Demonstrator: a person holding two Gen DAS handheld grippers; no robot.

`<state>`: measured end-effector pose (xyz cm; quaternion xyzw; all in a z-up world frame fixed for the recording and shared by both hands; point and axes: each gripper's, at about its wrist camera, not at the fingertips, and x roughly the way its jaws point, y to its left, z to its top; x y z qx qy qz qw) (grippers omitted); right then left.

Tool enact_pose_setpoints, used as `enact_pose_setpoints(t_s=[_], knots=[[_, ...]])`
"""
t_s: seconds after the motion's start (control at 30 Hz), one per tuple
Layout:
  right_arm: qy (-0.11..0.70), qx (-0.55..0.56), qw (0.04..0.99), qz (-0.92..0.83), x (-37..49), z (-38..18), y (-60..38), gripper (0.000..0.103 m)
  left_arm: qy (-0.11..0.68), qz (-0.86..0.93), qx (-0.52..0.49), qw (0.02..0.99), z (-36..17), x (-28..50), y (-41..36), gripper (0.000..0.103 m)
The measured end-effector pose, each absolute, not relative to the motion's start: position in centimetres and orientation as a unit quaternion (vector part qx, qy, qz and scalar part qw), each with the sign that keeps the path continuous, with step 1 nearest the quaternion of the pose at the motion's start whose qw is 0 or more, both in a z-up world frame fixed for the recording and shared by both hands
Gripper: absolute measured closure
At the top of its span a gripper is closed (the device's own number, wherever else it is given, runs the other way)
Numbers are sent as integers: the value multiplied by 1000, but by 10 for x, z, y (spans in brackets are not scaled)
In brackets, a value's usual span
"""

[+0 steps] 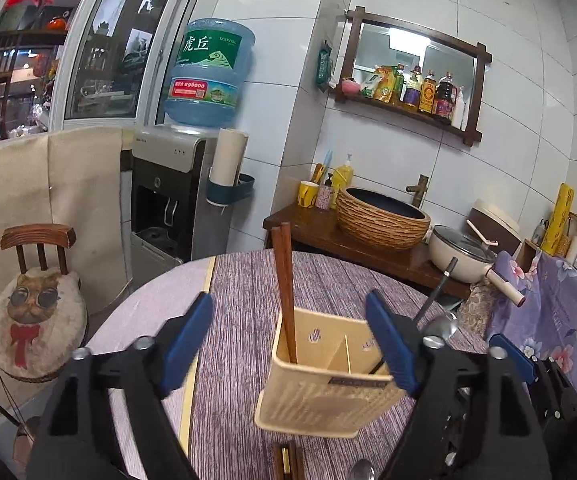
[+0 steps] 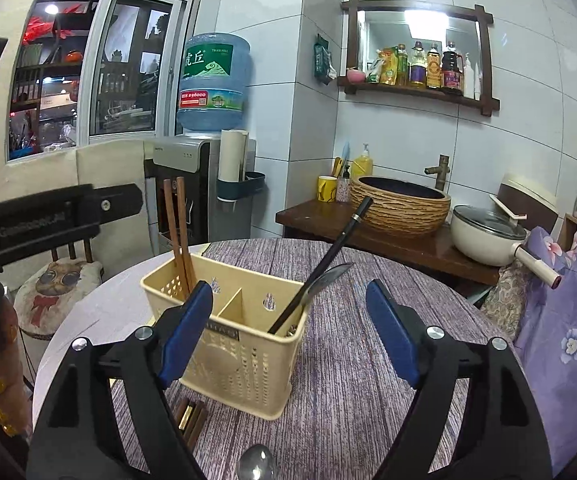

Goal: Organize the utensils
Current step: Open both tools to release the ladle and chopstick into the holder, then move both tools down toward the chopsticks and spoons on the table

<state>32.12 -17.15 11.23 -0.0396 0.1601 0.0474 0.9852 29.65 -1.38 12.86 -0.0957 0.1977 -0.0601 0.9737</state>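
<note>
A cream perforated utensil holder (image 1: pixel 320 384) (image 2: pixel 232 344) with two compartments stands on the round table. A pair of brown chopsticks (image 1: pixel 284 292) (image 2: pixel 178 236) stands in its left compartment. A black-handled spoon (image 2: pixel 320 272) leans in the right compartment. My left gripper (image 1: pixel 288 344) is open and empty, its blue pads either side of the holder. My right gripper (image 2: pixel 288 328) is open and empty just before the holder. More brown chopsticks (image 1: pixel 286 460) (image 2: pixel 190 416) and a metal spoon (image 2: pixel 256 464) (image 1: pixel 362 470) lie on the table near me.
The table (image 1: pixel 244 292) has a purple striped cloth. A chair with a cat cushion (image 1: pixel 34 320) stands left. Behind are a water dispenser (image 1: pixel 176 196), a wooden counter with a woven basin (image 1: pixel 382 218) and a cream pot (image 1: pixel 460 254). Floral fabric (image 2: pixel 560 320) hangs right.
</note>
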Motion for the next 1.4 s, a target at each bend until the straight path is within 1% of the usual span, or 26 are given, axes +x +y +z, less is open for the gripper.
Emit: enact_pose_setpoints(t_s=[0.07, 0.13, 0.17, 0.27, 0.33, 0.5, 0.67, 0.77, 0.83, 0.93, 1.03, 1.07, 1.17, 1.23, 1.33, 1.4], knots=[[165, -36, 984, 49, 310, 111, -175, 22, 199, -64, -102, 973, 125, 287, -11, 14], [174, -34, 983, 53, 302, 110, -178, 21, 207, -62, -95, 972, 119, 278, -10, 7], [182, -34, 981, 55, 296, 108, -180, 21, 212, -62, -90, 971, 116, 274, -10, 6], [204, -33, 977, 55, 284, 102, -184, 19, 237, -62, -73, 967, 101, 265, -8, 6], [223, -22, 973, 57, 277, 95, -189, 16, 255, -57, -69, 963, 89, 260, -5, 6], [273, -7, 961, 50, 265, 67, -199, 16, 305, -46, -77, 948, 52, 250, 10, 6], [320, 5, 946, 48, 260, 33, -201, 16, 344, -39, -65, 936, 22, 241, 14, 6], [340, 3, 939, 50, 259, 16, -199, 16, 360, -33, -55, 931, 7, 236, 13, 9], [352, 3, 935, 50, 258, 5, -197, 18, 374, -37, -47, 926, -3, 233, 10, 18], [368, 6, 928, 57, 256, -7, -194, 23, 388, -43, -42, 920, -14, 229, 8, 26], [376, 5, 924, 72, 253, -11, -188, 25, 402, -43, -43, 913, -23, 227, 8, 34], [377, 2, 923, 81, 252, -12, -183, 25, 406, -43, -45, 912, -25, 227, 9, 35], [384, 4, 916, 120, 247, -13, -170, 33, 410, -38, -48, 910, -29, 224, 12, 37], [391, 2, 909, 144, 246, -16, -162, 43, 410, -36, -48, 910, -29, 223, 12, 37], [412, 0, 895, 169, 249, -25, -149, 52, 410, -34, -52, 910, -29, 221, 14, 37], [421, 0, 891, 172, 250, -30, -144, 52, 410, -33, -51, 910, -29, 220, 15, 37]])
